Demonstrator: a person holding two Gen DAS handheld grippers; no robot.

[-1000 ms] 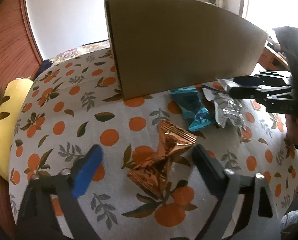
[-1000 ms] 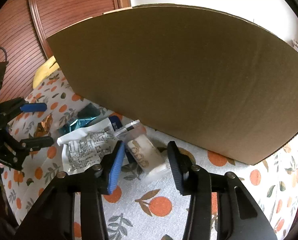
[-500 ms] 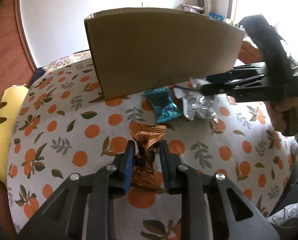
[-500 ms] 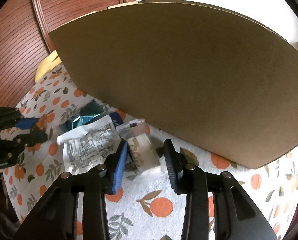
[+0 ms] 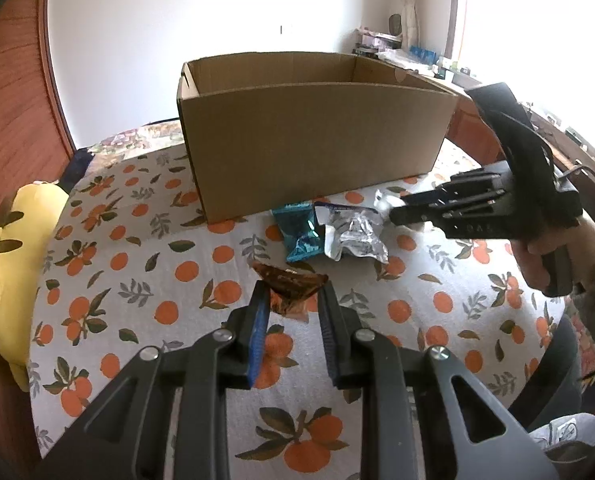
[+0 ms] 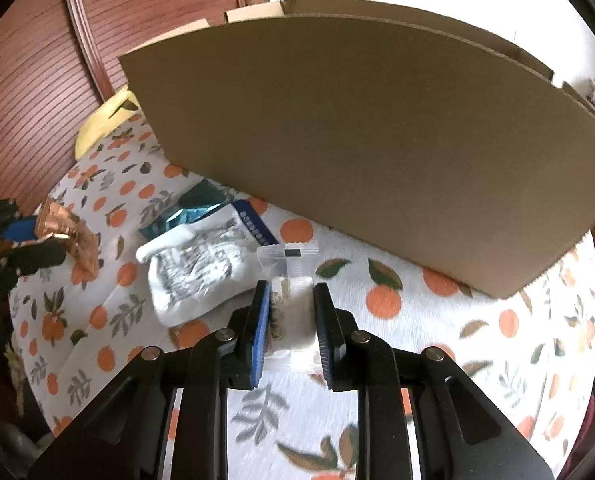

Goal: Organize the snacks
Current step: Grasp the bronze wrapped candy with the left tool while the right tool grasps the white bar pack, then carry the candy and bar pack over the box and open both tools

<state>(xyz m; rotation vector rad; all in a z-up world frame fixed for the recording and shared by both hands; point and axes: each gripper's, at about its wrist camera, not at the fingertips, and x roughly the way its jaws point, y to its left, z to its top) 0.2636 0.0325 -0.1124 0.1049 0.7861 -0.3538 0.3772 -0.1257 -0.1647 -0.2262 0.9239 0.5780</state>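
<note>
My left gripper (image 5: pixel 292 300) is shut on a copper foil snack packet (image 5: pixel 291 286) and holds it above the table; the packet also shows in the right wrist view (image 6: pixel 67 230). My right gripper (image 6: pixel 291 300) is shut on a small clear-wrapped white snack (image 6: pixel 291 280), raised a little above the cloth. A teal packet (image 5: pixel 299 232) and a silver-white pouch (image 5: pixel 353 234) lie in front of an open cardboard box (image 5: pixel 309 136). The box fills the right wrist view (image 6: pixel 357 120).
The table has a white cloth with orange prints (image 5: pixel 137 264). A yellow plush toy (image 5: pixel 9 248) lies at the left edge. A wooden slatted door (image 6: pixel 29 92) stands behind. A cluttered shelf (image 5: pixel 417 56) is by the window.
The left gripper closed on the copper packet and lifted it back. The right gripper closed on the clear-wrapped snack and raised it slightly. The box top came into the left wrist view.
</note>
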